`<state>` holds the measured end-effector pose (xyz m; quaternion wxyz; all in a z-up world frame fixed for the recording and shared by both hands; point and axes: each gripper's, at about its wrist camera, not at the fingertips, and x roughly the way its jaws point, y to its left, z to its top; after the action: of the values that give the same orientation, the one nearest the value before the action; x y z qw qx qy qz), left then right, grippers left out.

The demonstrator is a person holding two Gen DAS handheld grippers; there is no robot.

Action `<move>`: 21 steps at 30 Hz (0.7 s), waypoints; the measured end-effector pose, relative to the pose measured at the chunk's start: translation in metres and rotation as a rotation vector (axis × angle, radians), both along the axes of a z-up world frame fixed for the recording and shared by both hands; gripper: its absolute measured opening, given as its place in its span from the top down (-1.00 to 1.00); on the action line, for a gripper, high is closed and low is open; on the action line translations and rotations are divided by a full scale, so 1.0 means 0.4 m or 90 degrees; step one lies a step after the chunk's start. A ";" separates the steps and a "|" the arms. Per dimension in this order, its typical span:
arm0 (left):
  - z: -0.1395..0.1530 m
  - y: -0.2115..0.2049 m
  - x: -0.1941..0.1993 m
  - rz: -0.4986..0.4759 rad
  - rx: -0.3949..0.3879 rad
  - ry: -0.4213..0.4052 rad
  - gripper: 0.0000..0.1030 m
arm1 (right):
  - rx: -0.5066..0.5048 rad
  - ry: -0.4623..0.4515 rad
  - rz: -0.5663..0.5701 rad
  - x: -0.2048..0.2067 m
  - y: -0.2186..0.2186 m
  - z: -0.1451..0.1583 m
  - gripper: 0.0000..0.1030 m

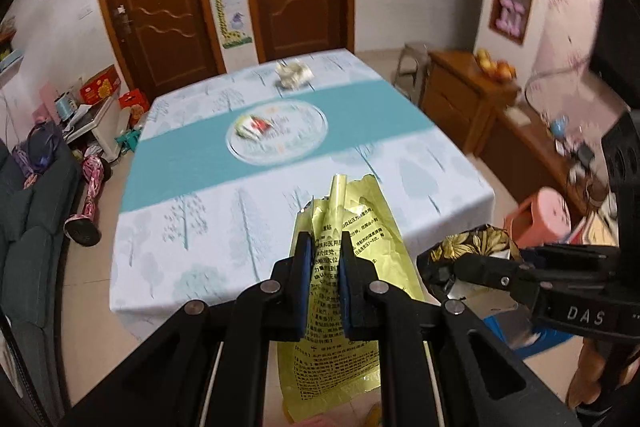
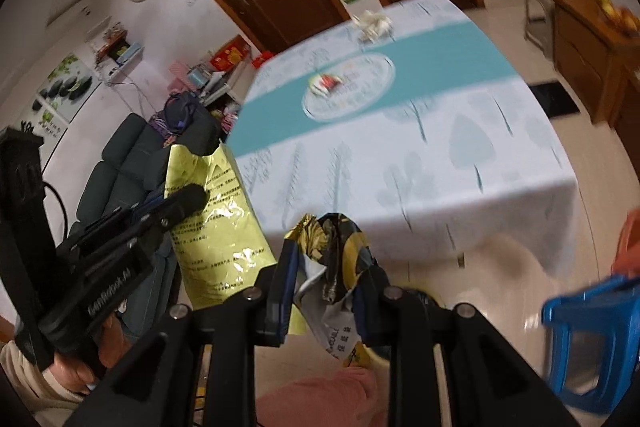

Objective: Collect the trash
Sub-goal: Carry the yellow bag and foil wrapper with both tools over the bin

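Observation:
My left gripper is shut on a yellow foil bag with black print, held upright in front of the table's near edge; the bag also shows in the right wrist view. My right gripper is shut on a crumpled black and gold wrapper, seen from the side in the left wrist view. Both are held off the table, side by side. On the table, a round plate holds small wrappers, and crumpled white paper lies near the far edge.
The table has a white and teal cloth. A dark sofa stands at the left, wooden cabinets at the right, a pink stool and a blue stool near me, and two brown doors behind.

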<state>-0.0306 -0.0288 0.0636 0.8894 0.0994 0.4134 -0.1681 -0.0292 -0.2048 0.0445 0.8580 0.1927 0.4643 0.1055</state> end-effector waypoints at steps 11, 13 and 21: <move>-0.311 -0.081 -0.061 -0.047 0.053 0.073 0.81 | 0.016 0.147 -0.075 -0.086 -0.053 -0.299 0.53; -0.383 -0.083 -0.060 -0.051 0.063 0.089 0.81 | 0.023 0.175 -0.096 -0.099 -0.062 -0.376 0.53; -0.672 -0.077 -0.033 -0.068 0.096 0.111 0.80 | 0.028 0.245 -0.145 -0.114 -0.065 -0.637 0.52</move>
<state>-0.0436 -0.0598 -0.2052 0.8296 0.1732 0.4950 -0.1915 -0.0748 -0.2309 -0.2102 0.7555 0.2790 0.5923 -0.0212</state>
